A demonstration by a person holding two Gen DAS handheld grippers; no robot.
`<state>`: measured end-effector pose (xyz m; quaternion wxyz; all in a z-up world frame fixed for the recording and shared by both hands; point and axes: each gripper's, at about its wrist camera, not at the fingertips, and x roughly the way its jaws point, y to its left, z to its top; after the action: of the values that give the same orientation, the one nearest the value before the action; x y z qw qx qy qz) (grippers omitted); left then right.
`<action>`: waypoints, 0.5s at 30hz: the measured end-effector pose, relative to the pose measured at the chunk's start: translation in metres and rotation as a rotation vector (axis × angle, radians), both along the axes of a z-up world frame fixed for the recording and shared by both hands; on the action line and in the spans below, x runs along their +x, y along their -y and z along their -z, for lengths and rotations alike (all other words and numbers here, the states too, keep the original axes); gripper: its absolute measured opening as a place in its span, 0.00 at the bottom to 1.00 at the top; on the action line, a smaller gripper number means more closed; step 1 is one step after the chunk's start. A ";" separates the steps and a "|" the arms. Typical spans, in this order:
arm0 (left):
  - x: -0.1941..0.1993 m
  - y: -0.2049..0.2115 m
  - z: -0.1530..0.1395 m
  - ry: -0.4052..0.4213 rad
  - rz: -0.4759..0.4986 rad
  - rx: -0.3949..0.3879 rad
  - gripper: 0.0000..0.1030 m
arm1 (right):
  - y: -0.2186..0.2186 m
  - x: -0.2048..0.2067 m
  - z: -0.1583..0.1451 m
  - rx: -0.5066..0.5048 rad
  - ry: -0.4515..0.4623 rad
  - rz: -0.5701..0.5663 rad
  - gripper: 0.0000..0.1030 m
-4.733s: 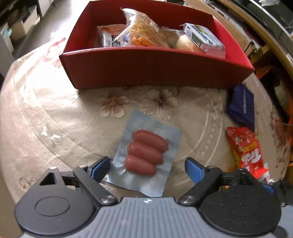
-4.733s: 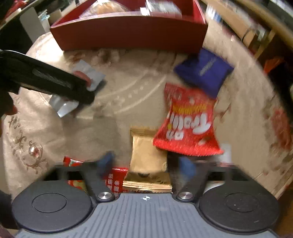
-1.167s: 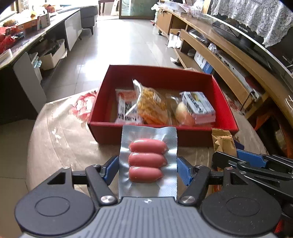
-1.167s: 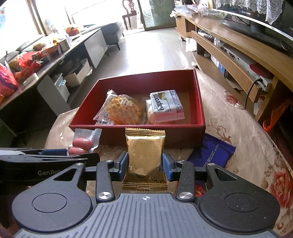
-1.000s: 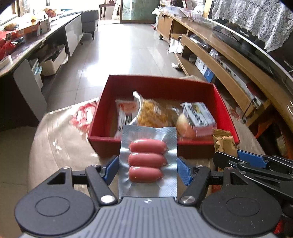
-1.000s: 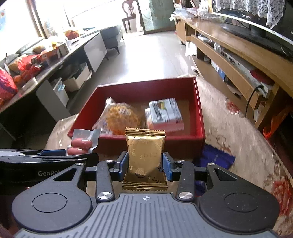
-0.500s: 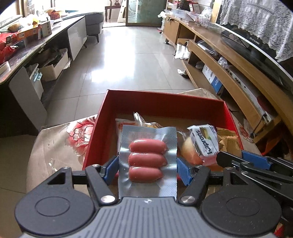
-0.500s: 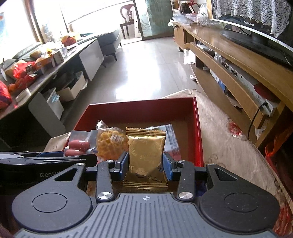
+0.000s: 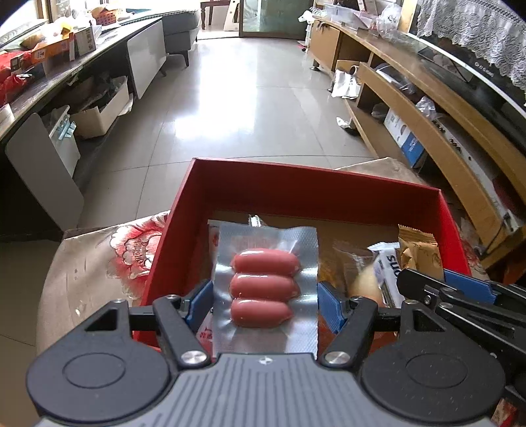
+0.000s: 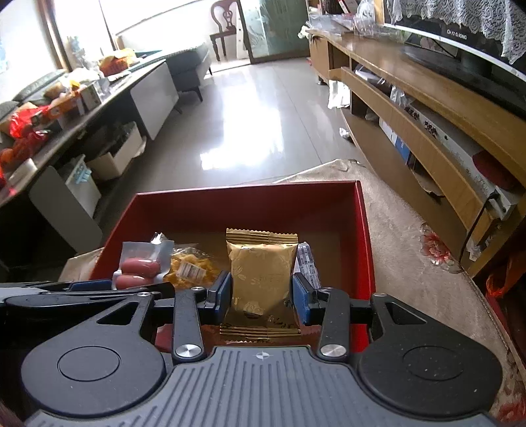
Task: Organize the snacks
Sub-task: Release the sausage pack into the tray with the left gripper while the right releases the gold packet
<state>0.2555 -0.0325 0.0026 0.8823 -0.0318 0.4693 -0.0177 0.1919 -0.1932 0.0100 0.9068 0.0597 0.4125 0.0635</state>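
I'm looking down a long living room: glossy tiled floor (image 9: 250, 108) with a bright glare patch, glass door at the far end, a wooden chair (image 10: 227, 33) beside it. Along the right wall runs a long wooden TV console (image 10: 437, 108) with open shelves, a TV under a lace cover on top. On the left is a dark counter (image 10: 82, 95) piled with boxes and red bags, with a grey sofa (image 9: 179, 23) past it.

The work surface is a table (image 10: 411, 249) under a beige floral cloth, with red flower prints at the left corner in the left view and near the right edge in the right view.

A red box (image 9: 296, 184) sits on the table, open top, brown floor. Both grippers are over it, side by side.

The left gripper (image 9: 264, 300) is clamped on the edges of a sausage pack (image 9: 265, 285), a clear vacuum pouch with three sausages, held flat above the left half of the box. In the right view the same pack shows at left, above the left gripper's black body.

The right gripper (image 10: 261, 292) is clenched on a gold snack packet (image 10: 261, 276), held upright above the right half of the box.

Already lying in the box: a yellow crisps bag (image 10: 190, 266) mid-floor, a white wrapped bar (image 9: 386, 269) and a pale round bun (image 9: 365, 282) beside it, and a red-and-white packet (image 9: 213, 236) mostly hidden under the sausage pack.
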 end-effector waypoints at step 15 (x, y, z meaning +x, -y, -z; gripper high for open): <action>0.021 -0.007 0.018 -0.034 -0.042 -0.005 0.67 | -0.012 0.021 0.015 -0.057 -0.021 -0.017 0.49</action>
<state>0.2765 -0.0258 -0.0152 0.8744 -0.0441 0.4832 0.0000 0.2126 -0.1816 -0.0053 0.9032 0.0309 0.4241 0.0586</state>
